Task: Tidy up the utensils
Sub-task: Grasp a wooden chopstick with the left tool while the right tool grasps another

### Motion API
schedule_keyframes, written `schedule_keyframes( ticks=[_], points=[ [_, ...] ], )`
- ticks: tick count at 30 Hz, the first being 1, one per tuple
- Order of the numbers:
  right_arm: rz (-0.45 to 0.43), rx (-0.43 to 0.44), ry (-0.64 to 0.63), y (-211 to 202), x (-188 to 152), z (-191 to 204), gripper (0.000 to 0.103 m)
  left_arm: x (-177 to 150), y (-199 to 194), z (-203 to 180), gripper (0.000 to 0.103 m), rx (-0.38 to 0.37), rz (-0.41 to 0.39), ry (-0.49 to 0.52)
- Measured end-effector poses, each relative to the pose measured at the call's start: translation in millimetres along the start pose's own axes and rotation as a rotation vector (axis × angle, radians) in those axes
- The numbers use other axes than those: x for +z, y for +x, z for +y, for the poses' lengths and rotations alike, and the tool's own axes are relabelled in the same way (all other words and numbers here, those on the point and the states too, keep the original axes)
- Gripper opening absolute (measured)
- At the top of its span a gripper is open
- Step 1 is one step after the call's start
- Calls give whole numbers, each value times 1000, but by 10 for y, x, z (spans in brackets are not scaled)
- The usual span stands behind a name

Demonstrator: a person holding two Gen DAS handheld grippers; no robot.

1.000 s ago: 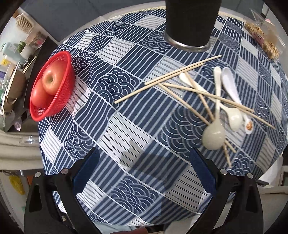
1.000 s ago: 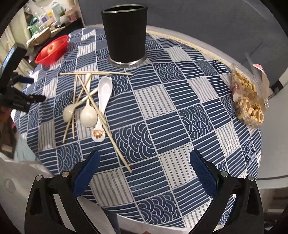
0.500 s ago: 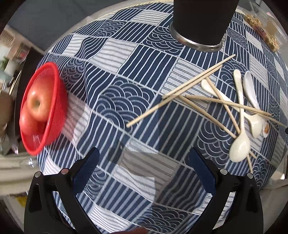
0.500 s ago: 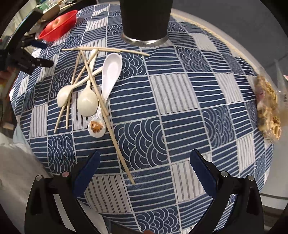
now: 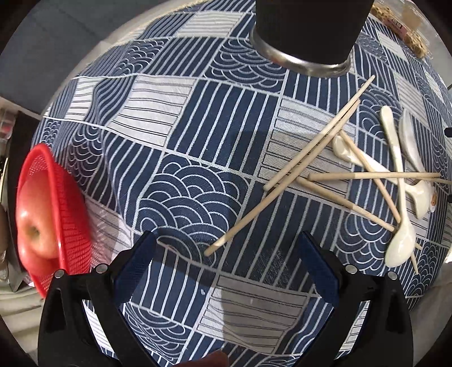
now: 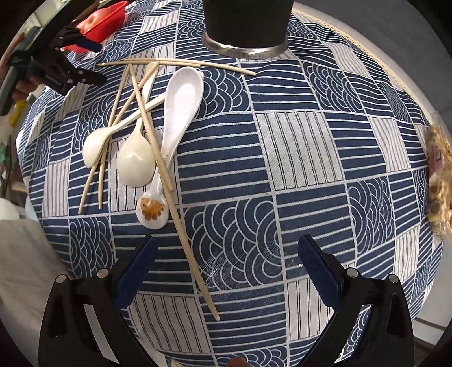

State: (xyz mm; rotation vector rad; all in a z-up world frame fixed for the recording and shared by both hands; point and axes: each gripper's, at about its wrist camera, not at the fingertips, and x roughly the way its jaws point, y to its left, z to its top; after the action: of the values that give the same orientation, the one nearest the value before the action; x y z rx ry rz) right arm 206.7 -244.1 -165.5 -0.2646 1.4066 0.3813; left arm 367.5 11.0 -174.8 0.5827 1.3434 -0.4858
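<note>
Several wooden chopsticks (image 5: 285, 194) and three pale spoons (image 5: 401, 214) lie crossed in a pile on the blue patterned tablecloth (image 5: 197, 135). A black utensil holder (image 5: 308, 31) stands behind them. My left gripper (image 5: 226, 262) is open and empty, low over the cloth, with the near tip of a long chopstick between its fingers. My right gripper (image 6: 226, 268) is open and empty, and the long chopstick (image 6: 175, 203) runs between its fingers. The white spoons (image 6: 180, 110) and the holder (image 6: 245, 25) lie ahead. The left gripper (image 6: 70, 65) shows at the far left.
A red basket (image 5: 56, 214) with apples sits at the table's left edge; it also shows in the right wrist view (image 6: 104, 17). A bag of snacks (image 6: 440, 175) lies at the right edge. The round table drops off close behind both grippers.
Both grippers have moved forward and down toward the pile. The chopstick ends now lie between the fingers of each. Both stay open.
</note>
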Motion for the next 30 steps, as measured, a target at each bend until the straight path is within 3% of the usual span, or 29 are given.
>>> schedule_keyframes(
  ticks=[6, 12, 20, 23, 30],
  points=[
    [35, -22, -9, 251, 108, -87, 96, 134, 132, 242, 99, -112, -17, 23],
    [-2, -19, -15, 258, 131, -100, 97, 249, 208, 434, 99, -114, 15, 28],
    [-57, -28, 12, 324, -37, 72, 97, 250, 270, 546, 99, -109, -45, -15],
    [-45, -32, 38, 243, -173, 44, 97, 241, 297, 603, 99, -106, -57, -32],
    [30, -41, 89, 305, -72, 73, 94, 246, 307, 636, 96, -107, -42, -25]
  ],
)
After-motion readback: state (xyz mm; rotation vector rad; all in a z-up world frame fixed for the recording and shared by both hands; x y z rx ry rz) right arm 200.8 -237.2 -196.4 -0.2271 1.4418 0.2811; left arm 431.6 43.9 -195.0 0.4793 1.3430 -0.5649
